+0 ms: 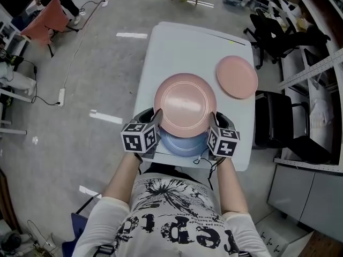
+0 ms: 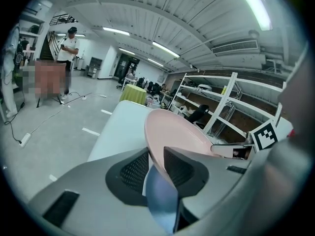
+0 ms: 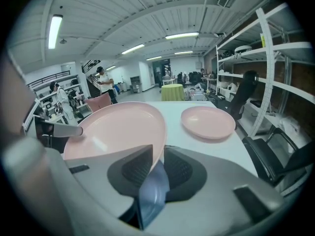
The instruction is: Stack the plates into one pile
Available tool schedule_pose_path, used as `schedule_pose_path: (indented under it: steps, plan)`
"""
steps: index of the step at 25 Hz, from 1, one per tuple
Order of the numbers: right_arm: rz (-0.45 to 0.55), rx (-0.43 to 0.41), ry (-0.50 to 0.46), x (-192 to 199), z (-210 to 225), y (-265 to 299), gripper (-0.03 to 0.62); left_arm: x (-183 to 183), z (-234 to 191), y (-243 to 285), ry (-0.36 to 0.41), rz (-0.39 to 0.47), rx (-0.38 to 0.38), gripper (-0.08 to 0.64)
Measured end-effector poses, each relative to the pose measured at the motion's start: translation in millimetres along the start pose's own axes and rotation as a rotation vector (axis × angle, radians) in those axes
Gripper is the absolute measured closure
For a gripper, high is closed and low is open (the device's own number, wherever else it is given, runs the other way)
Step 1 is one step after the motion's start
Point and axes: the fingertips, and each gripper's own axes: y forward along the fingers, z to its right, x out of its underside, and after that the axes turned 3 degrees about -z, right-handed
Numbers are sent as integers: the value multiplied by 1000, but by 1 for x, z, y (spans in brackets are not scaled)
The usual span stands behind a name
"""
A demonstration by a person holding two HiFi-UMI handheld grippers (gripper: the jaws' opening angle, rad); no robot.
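A large pink plate hangs over the near end of the white table, held between both grippers. My left gripper is shut on its left rim and my right gripper on its right rim. In the left gripper view the pink plate runs edge-on between the pads. A blue plate lies just under it, offset toward me, and its rim also sits in the gap. The right gripper view shows the same pink plate over the blue plate. A second, smaller pink plate rests at the table's right edge.
Black office chairs stand close to the table's right side, with shelving behind. Grey floor with a cable and power strip lies to the left. People stand far off in the room.
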Motion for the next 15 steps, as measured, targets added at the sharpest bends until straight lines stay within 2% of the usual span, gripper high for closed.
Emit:
schedule_pose_path:
  steps: [8,15]
  plan:
    - [-46,-10,22,54,-1,-22,515,50,10,-19,-23,-43,-5,459]
    - [-87,-12,7,89,2,-31,515,95,12,-22,-27,-93,-52,459]
